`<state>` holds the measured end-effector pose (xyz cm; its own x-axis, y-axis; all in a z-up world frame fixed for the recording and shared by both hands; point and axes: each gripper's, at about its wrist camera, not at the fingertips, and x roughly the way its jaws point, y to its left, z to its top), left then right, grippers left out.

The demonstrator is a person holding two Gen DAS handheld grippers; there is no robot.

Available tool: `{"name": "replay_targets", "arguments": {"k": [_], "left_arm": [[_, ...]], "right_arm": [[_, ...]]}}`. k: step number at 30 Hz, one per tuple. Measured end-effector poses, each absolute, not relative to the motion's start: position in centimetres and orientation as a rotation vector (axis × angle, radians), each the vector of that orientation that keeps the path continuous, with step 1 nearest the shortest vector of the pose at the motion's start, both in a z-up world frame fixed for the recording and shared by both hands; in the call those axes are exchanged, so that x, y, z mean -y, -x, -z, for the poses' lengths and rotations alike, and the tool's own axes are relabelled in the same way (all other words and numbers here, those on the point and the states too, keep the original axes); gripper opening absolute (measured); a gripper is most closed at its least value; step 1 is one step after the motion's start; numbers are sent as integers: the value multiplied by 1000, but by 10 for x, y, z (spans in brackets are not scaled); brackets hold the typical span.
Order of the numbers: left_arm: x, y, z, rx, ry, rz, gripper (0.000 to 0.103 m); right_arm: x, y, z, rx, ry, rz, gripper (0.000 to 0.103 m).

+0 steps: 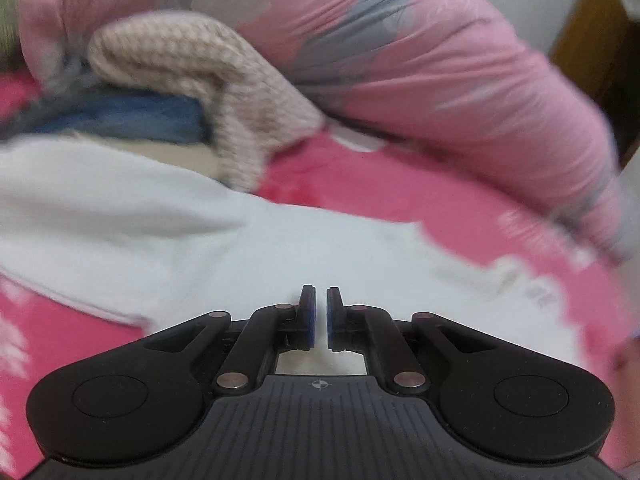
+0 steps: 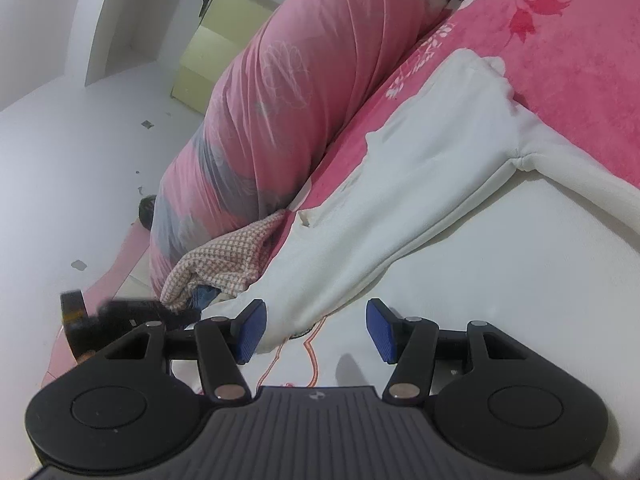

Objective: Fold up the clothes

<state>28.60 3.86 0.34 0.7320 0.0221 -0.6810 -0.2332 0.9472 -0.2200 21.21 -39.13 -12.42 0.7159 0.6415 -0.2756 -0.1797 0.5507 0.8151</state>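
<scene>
The white garment [image 2: 460, 184] lies spread flat on the bed [image 2: 580, 80], probably to make folding easy. The left hand-held gripper [image 1: 320, 318] is nearly pressed together, holding nothing. The right hand-held gripper [image 2: 316, 330] is spread above the garment's sleeve.

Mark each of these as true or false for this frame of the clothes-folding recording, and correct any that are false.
1. The left claw has its jaws spread wide. False: they are nearly together, with nothing visible between them.
2. The right claw is open. True.
3. The white garment lies on a pink bedcover. True.
4. The rolled quilt is plain green. False: it is pink with grey patches.
5. A beige knitted garment lies beside the quilt. True.
</scene>
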Motion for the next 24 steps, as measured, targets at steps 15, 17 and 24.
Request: {"name": "replay_targets", "arguments": {"k": [15, 17, 24], "left_arm": [[48, -204, 51, -550, -502, 309, 25], [68, -204, 64, -535, -654, 326, 25], [97, -218, 85, -485, -880, 390, 21]], "right_arm": [[387, -208, 120, -605, -791, -509, 58], [387, -208, 120, -603, -794, -511, 58], [388, -208, 119, -601, -803, -513, 58]]}}
